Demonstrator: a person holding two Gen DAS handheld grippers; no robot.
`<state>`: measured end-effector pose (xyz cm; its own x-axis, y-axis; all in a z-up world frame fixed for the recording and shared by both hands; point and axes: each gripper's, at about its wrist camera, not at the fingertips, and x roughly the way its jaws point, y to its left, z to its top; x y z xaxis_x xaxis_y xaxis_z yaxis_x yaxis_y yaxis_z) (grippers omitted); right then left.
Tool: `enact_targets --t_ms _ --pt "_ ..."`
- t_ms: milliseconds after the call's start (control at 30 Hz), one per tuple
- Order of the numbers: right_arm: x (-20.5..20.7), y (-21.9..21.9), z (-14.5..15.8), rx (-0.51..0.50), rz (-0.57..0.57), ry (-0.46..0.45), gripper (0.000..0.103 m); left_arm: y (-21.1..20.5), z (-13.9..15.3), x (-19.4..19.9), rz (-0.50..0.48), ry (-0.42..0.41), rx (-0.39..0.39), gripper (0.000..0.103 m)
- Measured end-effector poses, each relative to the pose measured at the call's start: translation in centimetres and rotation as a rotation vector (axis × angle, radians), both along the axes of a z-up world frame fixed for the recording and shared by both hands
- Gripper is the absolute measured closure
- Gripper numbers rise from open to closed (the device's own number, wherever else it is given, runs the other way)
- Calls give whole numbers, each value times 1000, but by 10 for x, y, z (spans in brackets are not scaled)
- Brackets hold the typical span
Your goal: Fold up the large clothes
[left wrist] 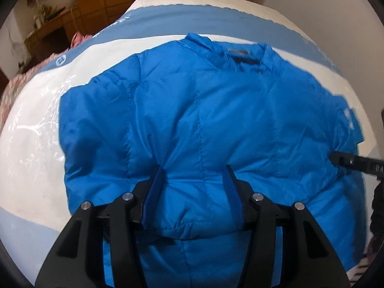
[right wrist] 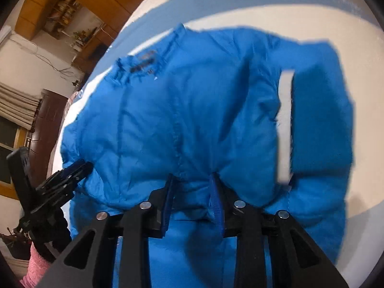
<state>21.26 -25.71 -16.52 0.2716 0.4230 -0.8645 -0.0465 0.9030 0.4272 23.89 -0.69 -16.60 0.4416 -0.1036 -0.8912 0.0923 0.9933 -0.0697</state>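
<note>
I hold the near hem of the blue puffer jacket [left wrist: 206, 110] in both sets of fingers. My left gripper [left wrist: 195, 177] stands about half wide with a thick bunch of padded cloth pinched between its pads; my right gripper [right wrist: 193, 187] is narrower, clamped on a thinner fold of the same hem. The jacket lies spread on the bed [left wrist: 36, 144], collar [left wrist: 230, 50] toward the far edge, one sleeve [right wrist: 319, 110] out toward the bed's right side.

To do this fold well, I judge I should carry both hem corners at the same height and pace, toward the collar, so the crease runs straight across the body and the filling does not slide to one side. The cloth is slippery and puffy, so I would keep firm pressure and lay it down flat before letting go.

The bed leaves white and blue cover bare beyond the collar and on the left side, so there is room ahead. My two grippers sit near each other along the hem; I should keep them apart and level. The sleeve lies near the bed's right edge and could slip off.
</note>
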Motion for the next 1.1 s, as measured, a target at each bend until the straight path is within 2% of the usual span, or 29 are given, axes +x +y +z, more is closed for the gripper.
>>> enact_targets --t_ms 100,167,233,333,433,500,567,633,767,867,967,1000,1100 --pt "2 6 4 -45 24 -5 74 -5 3 0 -11 5 39 52" --pt "3 10 14 -64 41 -20 72 -3 11 4 2 24 10 54" --pt "9 11 31 -62 45 -68 72 -1 28 14 4 -7 -49 53" --pt "30 9 42 -53 18 -84 71 -8 41 39 11 -35 -44 53" --pt "59 9 36 -37 -4 -64 71 -13 36 67 20 -7 -64 54" --pt "73 10 17 -64 -5 -28 72 -13 19 86 24 39 -46 53" --pt "78 7 -1 -38 -2 -6 72 -12 1 90 24 83 -60 52" --pt "76 4 -4 -22 7 -34 72 -11 -7 91 18 68 -65 52" --pt "71 2 1 -28 13 -37 72 -12 -1 88 31 68 -60 53" --pt "51 -13 25 49 -3 -72 69 -1 25 63 37 37 -58 53" --pt "4 -34 53 85 23 -134 61 20 49 17 30 0 -50 43" --pt "-10 -39 57 88 29 -144 59 26 53 1 32 1 -54 36" --pt "-68 -64 68 69 46 -161 53 52 53 -58 56 34 -30 33"
